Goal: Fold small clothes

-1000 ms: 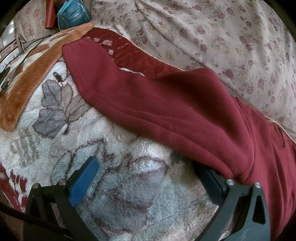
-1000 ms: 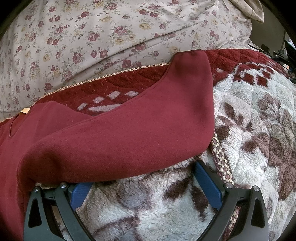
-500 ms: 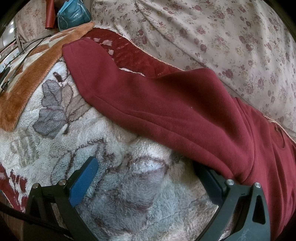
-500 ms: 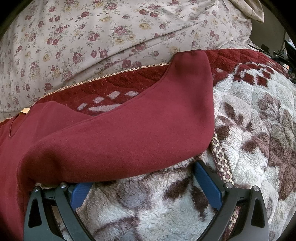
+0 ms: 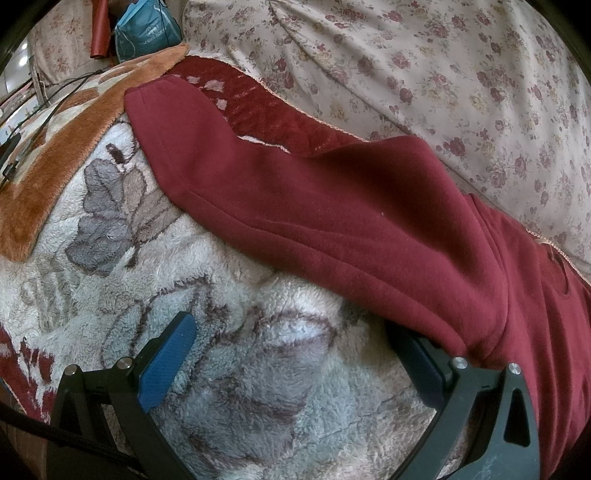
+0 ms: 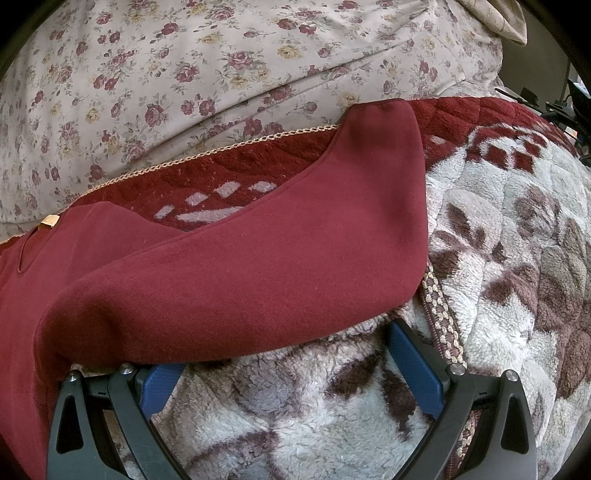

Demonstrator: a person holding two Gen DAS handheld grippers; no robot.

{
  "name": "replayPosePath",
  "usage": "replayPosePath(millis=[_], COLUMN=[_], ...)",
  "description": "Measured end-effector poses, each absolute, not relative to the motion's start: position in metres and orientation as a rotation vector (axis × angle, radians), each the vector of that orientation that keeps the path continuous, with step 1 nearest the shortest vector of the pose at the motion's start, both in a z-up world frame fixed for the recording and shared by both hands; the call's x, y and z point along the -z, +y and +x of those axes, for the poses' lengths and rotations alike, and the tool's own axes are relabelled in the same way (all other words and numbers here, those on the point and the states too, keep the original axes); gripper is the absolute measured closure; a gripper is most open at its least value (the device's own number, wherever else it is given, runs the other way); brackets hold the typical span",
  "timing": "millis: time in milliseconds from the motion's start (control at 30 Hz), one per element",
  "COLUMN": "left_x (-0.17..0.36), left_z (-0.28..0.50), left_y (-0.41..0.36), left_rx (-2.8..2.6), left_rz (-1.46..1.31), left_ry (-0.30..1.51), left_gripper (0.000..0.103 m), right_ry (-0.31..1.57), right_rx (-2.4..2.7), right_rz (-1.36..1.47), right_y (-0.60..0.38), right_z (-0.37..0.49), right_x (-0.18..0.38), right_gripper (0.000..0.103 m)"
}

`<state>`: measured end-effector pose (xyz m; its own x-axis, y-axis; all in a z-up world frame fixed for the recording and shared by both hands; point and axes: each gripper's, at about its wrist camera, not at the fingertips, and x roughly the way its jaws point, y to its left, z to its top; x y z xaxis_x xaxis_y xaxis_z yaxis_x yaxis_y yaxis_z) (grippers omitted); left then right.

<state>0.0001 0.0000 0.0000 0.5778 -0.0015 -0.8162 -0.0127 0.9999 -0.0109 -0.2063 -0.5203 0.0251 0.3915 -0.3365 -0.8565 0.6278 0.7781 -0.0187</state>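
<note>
A dark red long-sleeved garment point(image 5: 332, 229) lies spread on a fluffy patterned blanket point(image 5: 258, 387). In the left wrist view its left sleeve runs from the upper left down to the right. My left gripper point(image 5: 291, 343) is open over the blanket, its right finger tucked under the sleeve's lower edge. In the right wrist view the other sleeve point(image 6: 277, 266) stretches up to the right, with a small tan label point(image 6: 49, 220) at the neck. My right gripper point(image 6: 280, 354) is open, its left finger partly hidden under the sleeve edge.
A floral-print quilt point(image 5: 424, 66) lies bunched behind the garment and also shows in the right wrist view point(image 6: 184, 74). An orange-brown plush border point(image 5: 55, 166), a teal bag point(image 5: 146, 31) and black cables point(image 5: 33, 118) sit at the far left. Dark equipment point(image 6: 565, 107) stands at the right edge.
</note>
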Motion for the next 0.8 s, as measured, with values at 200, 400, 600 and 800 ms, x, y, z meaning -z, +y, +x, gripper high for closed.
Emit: replayPosePath(millis=[200,400,600,800], left_x=[-0.001,-0.016,-0.035,-0.055], left_z=[0.0,-0.012,-0.034,-0.045], left_y=[0.0,-0.004,-0.006,-0.017], left_rx=[0.0,-0.001,0.051,0.084], left_rz=[-0.015,0.041,0.057,0.072], left_ry=[0.973,1.013,0.929,0.852], left_gripper=[0.0,0.0,0.0,0.0], right_ry=[0.994,0.99,0.992,0.992], right_rx=[0.627,0.614,0.62,0.62], right_rz=[0.332,0.352,0.339,0.338], right_y=[-0.52,-0.523,-0.522,-0.517], right_z=[-0.206,-0.207,-0.206,-0.204], right_x=[-0.025,-0.024,-0.023,-0.024], right_gripper=[0.0,0.0,0.0,0.0])
